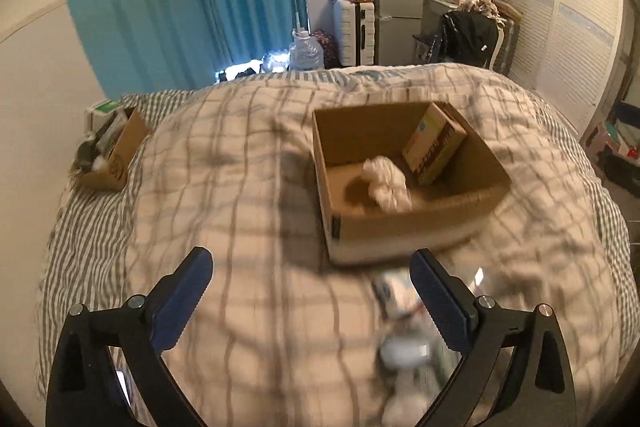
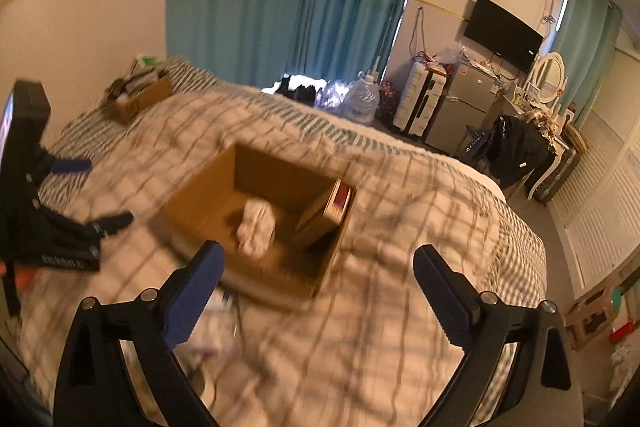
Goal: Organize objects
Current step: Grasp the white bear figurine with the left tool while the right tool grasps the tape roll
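Observation:
An open cardboard box (image 1: 416,223) sits on the checked quilt and also shows in the right wrist view (image 2: 192,203). Inside it lie a white balled cloth (image 1: 386,181) (image 2: 256,225) and a tan carton (image 1: 434,143) (image 2: 326,211) leaning against the right wall. My left gripper (image 1: 312,267) is open and empty, above the quilt in front of the box. Blurred white items (image 1: 404,343) lie on the quilt by its right finger. My right gripper (image 2: 318,265) is open and empty, above the box's near right corner. The left gripper (image 2: 52,211) shows at the left edge of the right wrist view.
A smaller cardboard box (image 1: 116,155) (image 2: 138,99) full of items stands at the bed's far left by the wall. Beyond the bed are a water jug (image 1: 306,53), a white suitcase (image 1: 354,31), a small fridge (image 1: 400,23), teal curtains and a chair with a black jacket (image 1: 470,37).

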A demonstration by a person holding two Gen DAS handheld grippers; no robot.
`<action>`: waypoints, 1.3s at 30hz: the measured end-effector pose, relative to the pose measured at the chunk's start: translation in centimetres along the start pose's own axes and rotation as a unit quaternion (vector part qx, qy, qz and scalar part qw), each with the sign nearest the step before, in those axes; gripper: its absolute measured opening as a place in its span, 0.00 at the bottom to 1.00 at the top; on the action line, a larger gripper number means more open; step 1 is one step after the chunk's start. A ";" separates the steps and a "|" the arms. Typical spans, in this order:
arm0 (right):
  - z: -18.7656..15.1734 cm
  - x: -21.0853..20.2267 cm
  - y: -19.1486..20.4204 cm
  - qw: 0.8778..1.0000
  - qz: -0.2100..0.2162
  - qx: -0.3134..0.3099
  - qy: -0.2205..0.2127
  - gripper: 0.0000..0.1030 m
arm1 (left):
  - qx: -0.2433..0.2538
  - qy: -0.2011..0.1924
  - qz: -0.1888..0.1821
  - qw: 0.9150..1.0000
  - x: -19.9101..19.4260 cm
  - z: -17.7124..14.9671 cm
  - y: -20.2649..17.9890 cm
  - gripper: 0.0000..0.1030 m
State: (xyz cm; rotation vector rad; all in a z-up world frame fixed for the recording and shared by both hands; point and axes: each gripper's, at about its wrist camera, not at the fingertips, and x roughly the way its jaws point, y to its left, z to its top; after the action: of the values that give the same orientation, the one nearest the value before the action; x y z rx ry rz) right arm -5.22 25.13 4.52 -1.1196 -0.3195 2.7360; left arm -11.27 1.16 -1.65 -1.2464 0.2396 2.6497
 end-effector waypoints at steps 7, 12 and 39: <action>-5.9 -1.6 3.6 0.999 0.027 -0.029 0.022 0.93 | -0.026 0.003 0.004 1.000 -1.2 -6.7 -1.2 0.98; -9.1 0.0 5.2 0.997 0.041 -0.030 0.052 0.93 | -0.042 0.031 0.033 0.998 0.8 -10.3 -2.5 0.98; -12.0 3.7 9.2 0.988 0.075 -0.075 0.108 0.93 | -0.038 0.047 -0.110 0.992 -0.1 -12.4 -2.6 0.39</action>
State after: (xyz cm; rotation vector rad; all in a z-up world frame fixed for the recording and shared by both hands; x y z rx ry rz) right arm -0.04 18.79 -8.73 -1.5233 -0.4342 2.7178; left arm -1.34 0.79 -9.59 -1.3390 0.0145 2.4362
